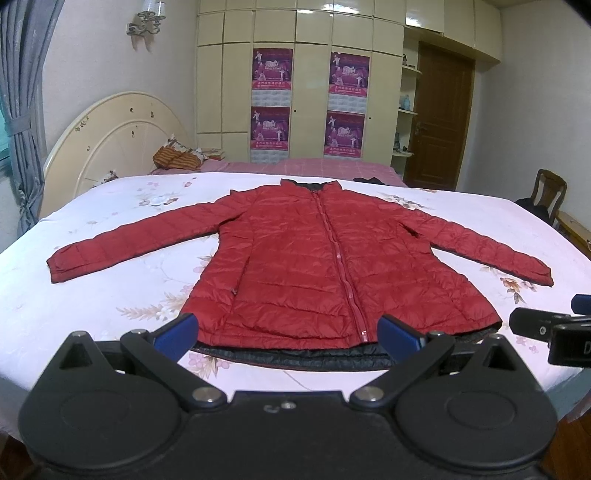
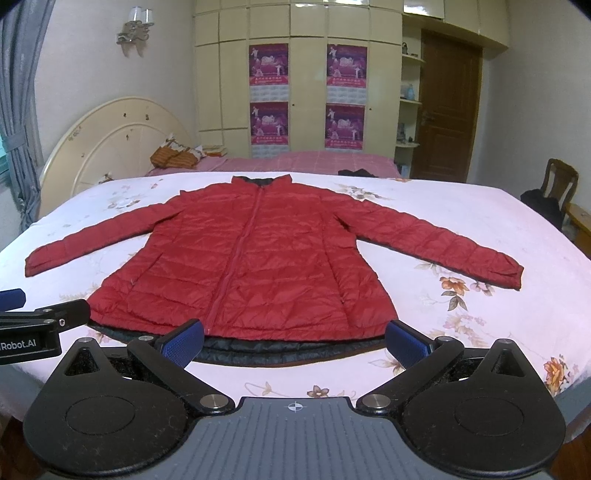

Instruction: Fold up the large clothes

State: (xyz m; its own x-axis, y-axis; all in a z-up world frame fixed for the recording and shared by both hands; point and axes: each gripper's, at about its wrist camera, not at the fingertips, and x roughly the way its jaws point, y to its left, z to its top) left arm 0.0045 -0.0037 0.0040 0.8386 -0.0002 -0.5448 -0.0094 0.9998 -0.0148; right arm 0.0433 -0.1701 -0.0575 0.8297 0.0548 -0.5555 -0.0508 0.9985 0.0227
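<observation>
Nearest, low in frame: left gripper (image 1: 290, 334) and right gripper (image 2: 297, 341), both jaws spread wide, empty, just short of the hem (image 1: 295, 356). Red jacket (image 2: 251, 258) lies flat, mid-frame, on the floral bed (image 2: 480, 332). Likely light, puffy, slick; pinch hem corners or cuffs. Collar (image 1: 308, 184) points toward frame top; sleeves spread left-right.

A home bedroom: bed (image 1: 110, 236) with headboard (image 1: 110, 140), wardrobe (image 1: 303, 92), curtain (image 1: 22, 110), probably a wall lamp (image 1: 146, 18)
</observation>
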